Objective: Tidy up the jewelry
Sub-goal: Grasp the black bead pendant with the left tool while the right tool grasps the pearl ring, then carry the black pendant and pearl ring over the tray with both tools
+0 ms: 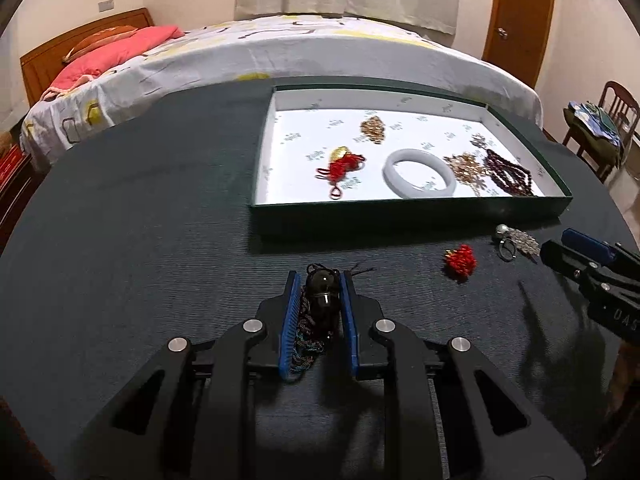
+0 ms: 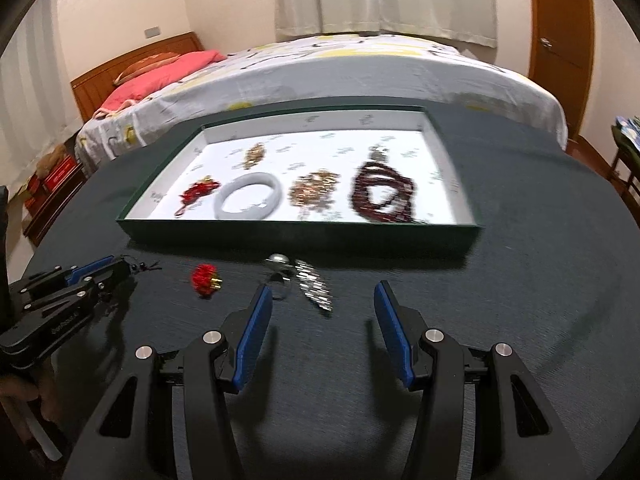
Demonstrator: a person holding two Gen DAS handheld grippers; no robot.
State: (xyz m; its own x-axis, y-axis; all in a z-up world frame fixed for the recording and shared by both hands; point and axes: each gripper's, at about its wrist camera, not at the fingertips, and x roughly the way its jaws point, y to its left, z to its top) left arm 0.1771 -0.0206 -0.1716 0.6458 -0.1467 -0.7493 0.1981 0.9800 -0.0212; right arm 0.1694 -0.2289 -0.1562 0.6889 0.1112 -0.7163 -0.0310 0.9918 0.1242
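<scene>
My left gripper (image 1: 319,280) is shut on a black pendant (image 1: 323,294) with a dark braided cord, low over the dark table. It also shows in the right wrist view (image 2: 120,270). My right gripper (image 2: 322,292) is open and empty, just short of a silver ring (image 2: 279,276) and a silver brooch (image 2: 316,290). A red bead cluster (image 2: 205,276) lies left of them. The green box (image 1: 400,216) with a white inside holds a grey bangle (image 1: 419,178), a dark red bead necklace (image 1: 508,174), gold pieces (image 1: 374,130) and a red knot charm (image 1: 340,166).
A bed with a patterned sheet (image 1: 280,52) and pink pillow (image 1: 116,52) stands right behind the table. A wooden chair with clothes (image 1: 600,128) is at the right. A door (image 1: 520,20) is at the back right.
</scene>
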